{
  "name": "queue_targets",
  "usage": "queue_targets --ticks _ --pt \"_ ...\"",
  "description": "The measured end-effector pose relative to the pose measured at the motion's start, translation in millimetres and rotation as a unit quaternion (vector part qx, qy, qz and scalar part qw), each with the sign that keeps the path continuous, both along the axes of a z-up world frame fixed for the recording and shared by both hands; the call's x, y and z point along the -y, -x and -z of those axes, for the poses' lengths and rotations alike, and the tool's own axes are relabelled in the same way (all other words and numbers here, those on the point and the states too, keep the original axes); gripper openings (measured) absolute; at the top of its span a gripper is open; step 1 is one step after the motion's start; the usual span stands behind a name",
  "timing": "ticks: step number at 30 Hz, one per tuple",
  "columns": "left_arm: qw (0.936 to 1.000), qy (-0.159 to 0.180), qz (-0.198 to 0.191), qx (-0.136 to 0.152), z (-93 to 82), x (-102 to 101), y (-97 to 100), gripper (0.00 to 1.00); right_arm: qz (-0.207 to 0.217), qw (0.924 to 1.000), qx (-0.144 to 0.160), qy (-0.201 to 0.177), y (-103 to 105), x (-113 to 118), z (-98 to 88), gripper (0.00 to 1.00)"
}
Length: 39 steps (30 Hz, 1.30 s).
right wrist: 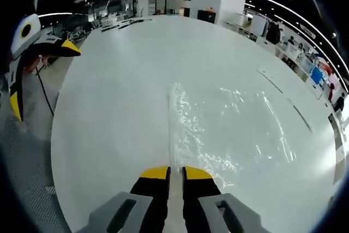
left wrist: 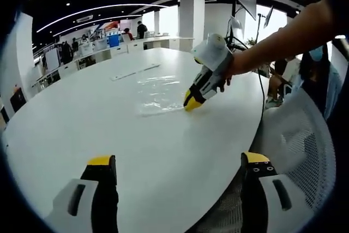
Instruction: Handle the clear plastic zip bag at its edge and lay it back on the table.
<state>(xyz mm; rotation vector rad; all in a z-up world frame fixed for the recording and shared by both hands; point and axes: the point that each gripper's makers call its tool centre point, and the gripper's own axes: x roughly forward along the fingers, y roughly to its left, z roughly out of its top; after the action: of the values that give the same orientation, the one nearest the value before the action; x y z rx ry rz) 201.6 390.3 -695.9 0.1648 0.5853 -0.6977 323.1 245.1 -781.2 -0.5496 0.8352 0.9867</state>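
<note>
The clear plastic zip bag (left wrist: 158,92) lies flat on the white table (left wrist: 109,124), crinkled and shiny. In the left gripper view, my right gripper (left wrist: 192,101), held by a person's hand, touches down at the bag's near right edge. Seen from the right gripper view, the bag (right wrist: 234,129) spreads out ahead, and its edge runs between the two yellow-tipped jaws of my right gripper (right wrist: 175,174), which stand nearly together on it. My left gripper (left wrist: 179,162) hangs wide open over the table's near edge, apart from the bag; it appears as the left gripper (right wrist: 41,77) beyond the table's left side.
Two thin strips (left wrist: 136,72) lie on the table beyond the bag, also visible as strips (right wrist: 283,96). A mesh chair (left wrist: 302,140) stands by the table's right edge. White pillars, desks and people are far behind.
</note>
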Motion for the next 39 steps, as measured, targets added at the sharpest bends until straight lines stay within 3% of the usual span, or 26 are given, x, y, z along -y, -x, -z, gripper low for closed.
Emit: queue_targets --ticks 12,18,32,39 --pt "1.0 0.003 -0.001 0.004 -0.3 -2.8 -3.9 0.93 0.014 0.9998 -0.014 -0.005 -1.1 -3.5 -0.1 0.11" --pt "0.9999 0.007 -0.005 0.009 -3.7 -1.9 -4.4 0.93 0.03 0.9995 -0.004 -0.01 -8.3 -5.4 -3.0 0.14" --pt "0.9999 0.001 -0.004 0.013 -8.3 -4.7 -3.8 0.93 0.062 0.9978 -0.017 -0.018 -10.5 -6.0 -1.0 0.14" --pt "0.9999 0.0 -0.006 0.011 -9.0 -4.0 0.6 0.93 0.05 0.9987 -0.006 -0.01 -14.0 -4.7 1.3 0.11"
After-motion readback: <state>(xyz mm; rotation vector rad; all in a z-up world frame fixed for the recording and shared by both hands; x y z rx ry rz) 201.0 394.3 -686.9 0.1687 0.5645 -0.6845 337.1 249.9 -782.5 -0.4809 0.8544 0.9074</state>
